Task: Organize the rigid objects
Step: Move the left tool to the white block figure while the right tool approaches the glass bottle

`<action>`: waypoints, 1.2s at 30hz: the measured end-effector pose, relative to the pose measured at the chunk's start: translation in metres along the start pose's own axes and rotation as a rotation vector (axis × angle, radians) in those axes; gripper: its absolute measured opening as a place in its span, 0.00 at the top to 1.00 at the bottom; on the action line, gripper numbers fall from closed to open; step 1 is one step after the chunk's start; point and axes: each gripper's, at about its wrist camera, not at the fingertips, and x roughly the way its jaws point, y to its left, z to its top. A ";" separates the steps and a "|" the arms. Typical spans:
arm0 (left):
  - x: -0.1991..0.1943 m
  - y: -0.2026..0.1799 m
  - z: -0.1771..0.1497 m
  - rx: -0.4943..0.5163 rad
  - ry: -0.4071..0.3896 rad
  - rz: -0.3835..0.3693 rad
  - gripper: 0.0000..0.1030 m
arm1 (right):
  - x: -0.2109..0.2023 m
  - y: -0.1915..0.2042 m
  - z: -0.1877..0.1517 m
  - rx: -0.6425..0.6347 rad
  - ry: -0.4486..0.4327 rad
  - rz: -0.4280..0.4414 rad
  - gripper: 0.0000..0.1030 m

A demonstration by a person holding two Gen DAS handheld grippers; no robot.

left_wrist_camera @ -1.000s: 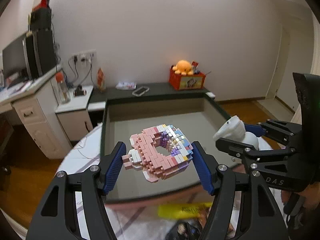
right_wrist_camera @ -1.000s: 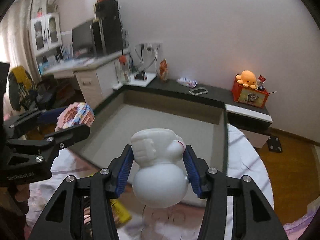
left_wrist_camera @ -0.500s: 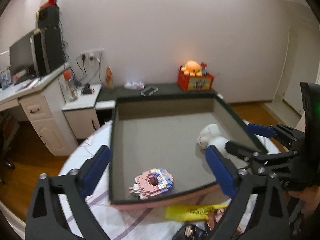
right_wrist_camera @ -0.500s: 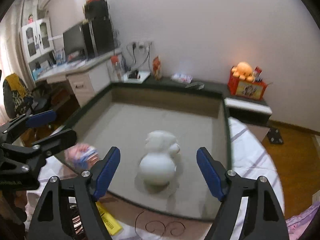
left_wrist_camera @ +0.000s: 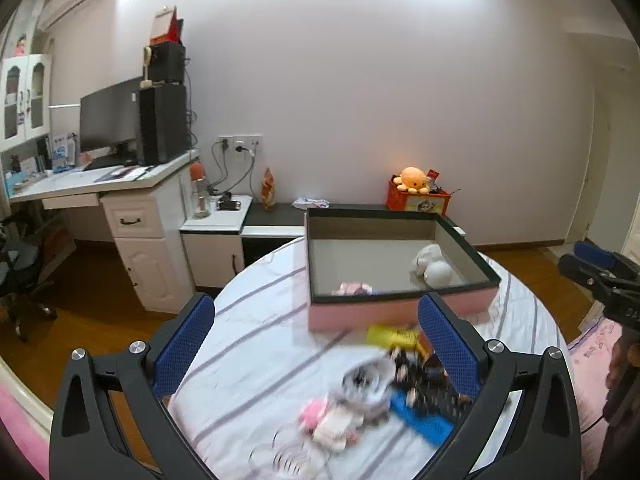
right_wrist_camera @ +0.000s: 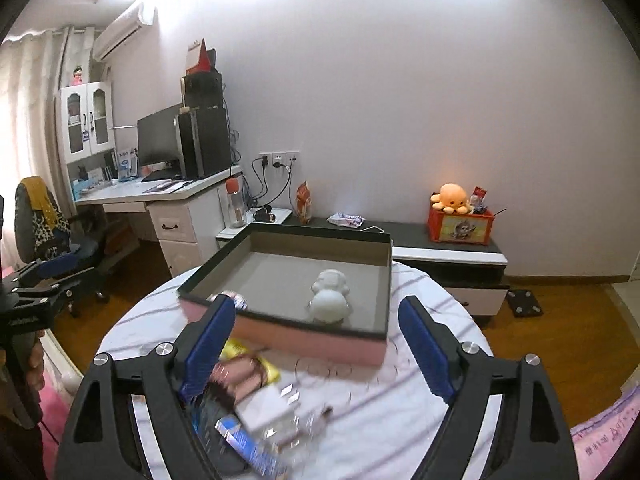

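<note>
The left gripper hangs above the round tabletop with its jaws spread wide and nothing between them; its blue ribbed pads frame only the striped white cloth. The right gripper is the same — jaws wide apart, empty.

Beneath both lies a blurred heap of small things at the tabletop's near edge: a yellow packet, a flat blue piece, something pink and white — too smeared to name with any confidence.

Beyond the heap, toward the far edge of the tabletop, sits the shallow pink-sided box with a dark rim and grey floor. Inside it, the white rounded figurine rests near the box's right wall, and the pink-and-pastel brick-built ring lies by the near wall toward its left corner, mostly hidden behind the rim. The two are well apart.

Past the tabletop stand a white desk with a monitor and a low dark shelf carrying a red box topped by an orange plush octopus.
</note>
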 end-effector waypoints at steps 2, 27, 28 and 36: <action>-0.018 -0.006 -0.010 0.018 0.003 -0.003 0.00 | -0.016 0.005 -0.007 -0.001 -0.003 -0.012 0.17; -0.042 -0.017 -0.054 0.069 0.075 -0.047 0.00 | -0.054 0.018 -0.055 0.044 0.061 -0.040 0.17; -0.035 -0.016 -0.057 0.065 0.091 -0.050 0.00 | -0.050 0.017 -0.058 0.049 0.073 -0.041 0.17; 0.032 -0.016 -0.090 0.054 0.235 -0.069 0.00 | -0.016 0.004 -0.076 0.089 0.169 -0.039 0.17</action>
